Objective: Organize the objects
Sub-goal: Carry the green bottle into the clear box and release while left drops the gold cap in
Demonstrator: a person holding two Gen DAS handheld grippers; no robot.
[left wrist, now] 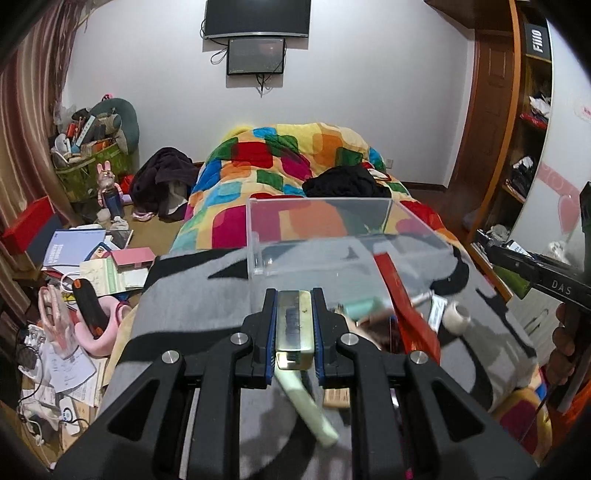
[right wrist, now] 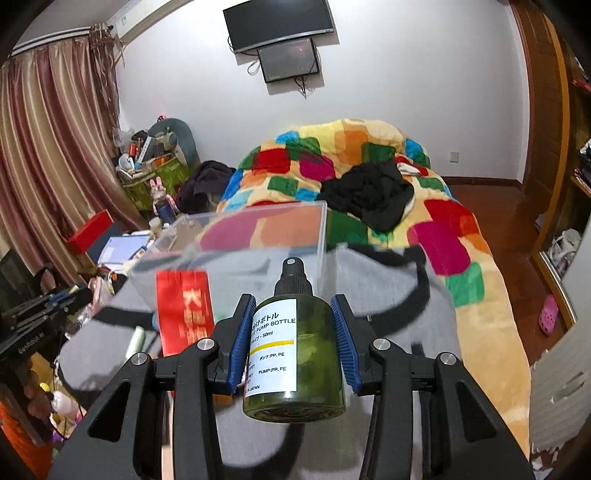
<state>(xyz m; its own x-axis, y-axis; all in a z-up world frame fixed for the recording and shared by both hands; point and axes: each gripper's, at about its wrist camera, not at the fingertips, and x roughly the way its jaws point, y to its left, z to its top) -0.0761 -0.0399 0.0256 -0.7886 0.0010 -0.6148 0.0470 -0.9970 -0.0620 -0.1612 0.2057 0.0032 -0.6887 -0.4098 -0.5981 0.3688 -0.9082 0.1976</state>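
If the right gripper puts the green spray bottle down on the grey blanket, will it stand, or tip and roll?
The green spray bottle looks taller than its base is wide, and the grey blanket is soft and uneven, so it would probably tip. Its round body would then likely roll. The smooth plastic may also slip between the right gripper pads.

Two wrist cameras look forward and downward along their fingers, close over the bed (left wrist: 207, 266); both share the clear box (left wrist: 332, 229) and wall screens (right wrist: 280, 26).

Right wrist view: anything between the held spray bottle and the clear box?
Nothing: only bare grey blanket separates the spray bottle from the clear box ahead. The red packet lies off to the left.
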